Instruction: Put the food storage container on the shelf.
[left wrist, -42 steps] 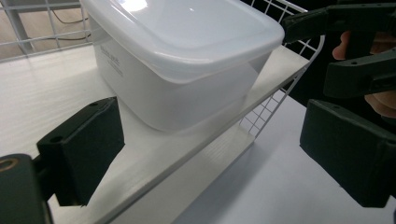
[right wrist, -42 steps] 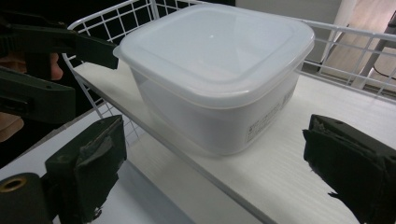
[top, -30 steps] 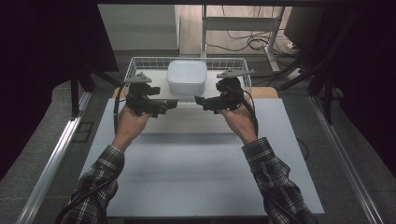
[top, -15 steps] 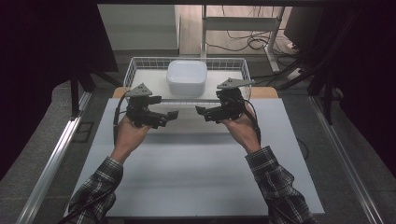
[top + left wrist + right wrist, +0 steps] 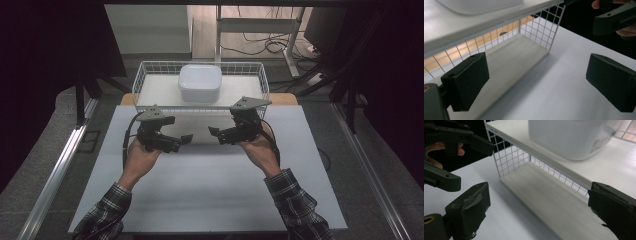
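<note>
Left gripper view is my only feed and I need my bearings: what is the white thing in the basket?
Observer: A white tub with rounded corners, sitting midway along the basket.
Operator: Is the right gripper holding anything?
Observer: No. The right gripper is open and empty, over the table just in front of the basket.
Operator: How does mine sit against it?
Observer: The left gripper is open too and faces it, the two pointing at each other with a gap between them.
</note>
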`<state>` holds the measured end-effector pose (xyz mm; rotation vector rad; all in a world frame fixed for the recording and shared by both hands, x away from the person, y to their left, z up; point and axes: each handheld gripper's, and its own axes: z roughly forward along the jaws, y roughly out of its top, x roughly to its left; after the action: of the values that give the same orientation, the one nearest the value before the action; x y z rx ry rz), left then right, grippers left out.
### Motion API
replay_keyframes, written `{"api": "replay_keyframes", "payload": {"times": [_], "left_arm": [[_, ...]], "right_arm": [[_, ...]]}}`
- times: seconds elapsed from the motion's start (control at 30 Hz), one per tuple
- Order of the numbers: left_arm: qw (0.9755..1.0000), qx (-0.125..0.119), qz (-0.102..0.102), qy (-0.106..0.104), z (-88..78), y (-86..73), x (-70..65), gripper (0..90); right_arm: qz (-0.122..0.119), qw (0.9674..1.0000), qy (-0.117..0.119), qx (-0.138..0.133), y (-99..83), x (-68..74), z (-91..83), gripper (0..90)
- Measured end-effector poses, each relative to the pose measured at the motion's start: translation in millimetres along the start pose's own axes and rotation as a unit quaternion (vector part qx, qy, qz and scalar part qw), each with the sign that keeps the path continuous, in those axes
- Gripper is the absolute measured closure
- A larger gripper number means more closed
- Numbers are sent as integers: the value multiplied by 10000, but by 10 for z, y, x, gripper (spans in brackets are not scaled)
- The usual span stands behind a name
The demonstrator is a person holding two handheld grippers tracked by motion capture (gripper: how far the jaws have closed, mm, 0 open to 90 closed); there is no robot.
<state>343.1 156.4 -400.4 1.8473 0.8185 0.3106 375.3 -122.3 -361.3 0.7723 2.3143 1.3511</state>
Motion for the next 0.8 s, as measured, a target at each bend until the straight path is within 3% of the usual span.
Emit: {"api": "replay_keyframes", "payload": {"times": [0.33, 0.57, 0.8], "left_arm": [[9999, 54, -38, -90, 80, -276, -96, 38], [9999, 166, 43, -9, 127, -462, -181, 34], [9998, 175, -42, -24, 116, -622, -218, 35]], "right_arm": [[-35, 10000, 74, 51, -261, 92, -1, 37], [-10, 9999, 110, 102, -491, 129, 7, 36], [77, 9998, 137, 98, -660, 142, -43, 35]]}}
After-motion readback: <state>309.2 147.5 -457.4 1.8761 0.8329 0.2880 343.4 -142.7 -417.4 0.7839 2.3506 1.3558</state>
